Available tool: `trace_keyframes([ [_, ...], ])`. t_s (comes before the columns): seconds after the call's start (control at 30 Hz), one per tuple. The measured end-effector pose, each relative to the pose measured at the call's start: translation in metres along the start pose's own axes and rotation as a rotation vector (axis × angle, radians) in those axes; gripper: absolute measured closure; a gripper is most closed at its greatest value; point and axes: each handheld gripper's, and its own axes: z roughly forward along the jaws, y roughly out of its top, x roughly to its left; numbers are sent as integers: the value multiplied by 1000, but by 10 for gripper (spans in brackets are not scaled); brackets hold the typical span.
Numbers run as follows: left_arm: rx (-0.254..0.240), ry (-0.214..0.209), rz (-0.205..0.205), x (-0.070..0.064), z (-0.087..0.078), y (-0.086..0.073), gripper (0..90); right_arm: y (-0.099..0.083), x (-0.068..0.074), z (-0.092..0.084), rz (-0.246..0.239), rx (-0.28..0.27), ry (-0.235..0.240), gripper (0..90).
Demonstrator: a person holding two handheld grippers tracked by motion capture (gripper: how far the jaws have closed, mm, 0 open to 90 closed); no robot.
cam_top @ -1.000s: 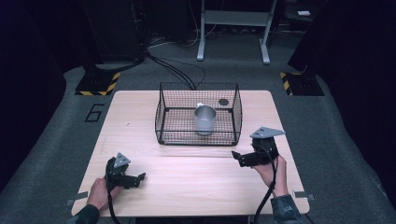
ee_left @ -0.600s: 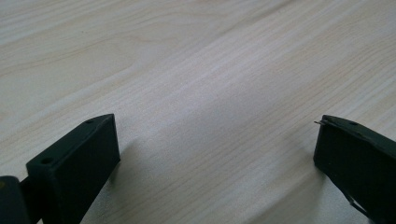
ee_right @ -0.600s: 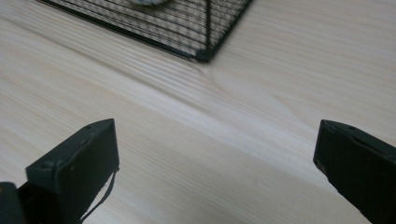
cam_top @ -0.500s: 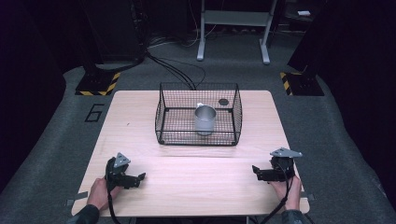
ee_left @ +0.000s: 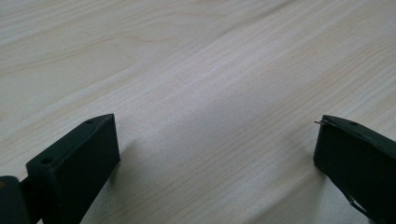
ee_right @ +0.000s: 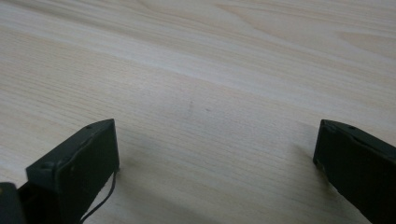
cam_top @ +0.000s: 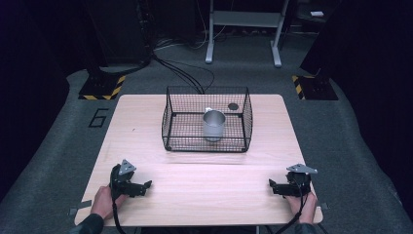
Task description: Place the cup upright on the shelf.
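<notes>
The metal cup (cam_top: 213, 125) stands upright inside the black wire basket (cam_top: 170, 117), at the centre of the high view, on the far half of the wooden bench (cam_top: 204, 195). A small dark disc (cam_top: 233, 106) lies on the basket floor just behind and to the right of the cup.

Both tools sit well apart from the basket, low on the bench near its front edge. The left tool (cam_top: 145, 185) is at the lower left of the frame and the right tool (cam_top: 272, 185) at the lower right. Each is released, its jaws spread wide over bare wood, as both gripper views show.

Judging by this, the work is at rest, with nothing held. A next move on the cup would call for a long reach forward and down over the basket's rim.
</notes>
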Motion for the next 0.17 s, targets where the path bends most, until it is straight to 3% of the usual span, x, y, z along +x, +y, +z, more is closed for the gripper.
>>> trace_keyframes([
  [0.07,0,0,0,0,0,0,3,0,2,1,-18,15,-23,0],
  [0.17,1,0,2,0,0,0,3,0,2,1,-23,11,-20,0],
])
